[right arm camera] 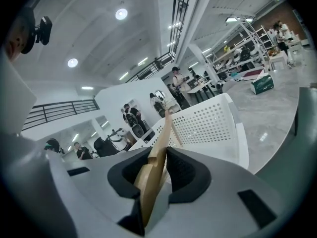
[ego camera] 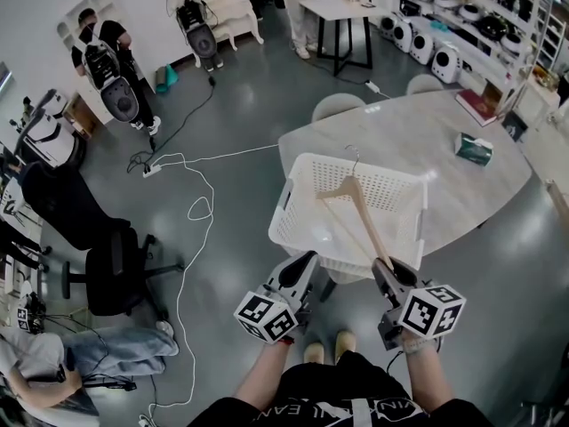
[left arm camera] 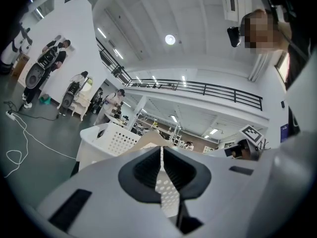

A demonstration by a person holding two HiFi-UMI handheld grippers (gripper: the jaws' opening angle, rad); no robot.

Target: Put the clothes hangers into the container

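**Stage of the task.** I am gripping one hanger (ego camera: 366, 216) by the end of one arm in the right gripper (ego camera: 385, 267), whose jaws are pinching narrowly on the wood. The hanger is hanging over the open basket (ego camera: 289, 205), its hook (ego camera: 354, 157) toward the far rim; whether it is already touching the inside, I cannot tell. I judge the placing to be in its last part: lowering and letting go are yet to come. I am making out no other hanger, in the basket or outside it, so how many are left is unclear. The left gripper (ego camera: 300, 263) is waiting just beside the near wall of the basket, jaws together on nothing.

**Materials and shapes.** The hanger is showing as pale, smooth wood, two flat arms meeting at a shoulder, with a thin bent metal hook. The basket is looking like white moulded plastic, rectangular with rounded corners, its walls pierced by rows of small round holes. It is sitting at the near edge of a grey, faintly glossy, rounded table (ego camera: 418, 132). The jaw pads are appearing dark and ribbed against light grey shells.
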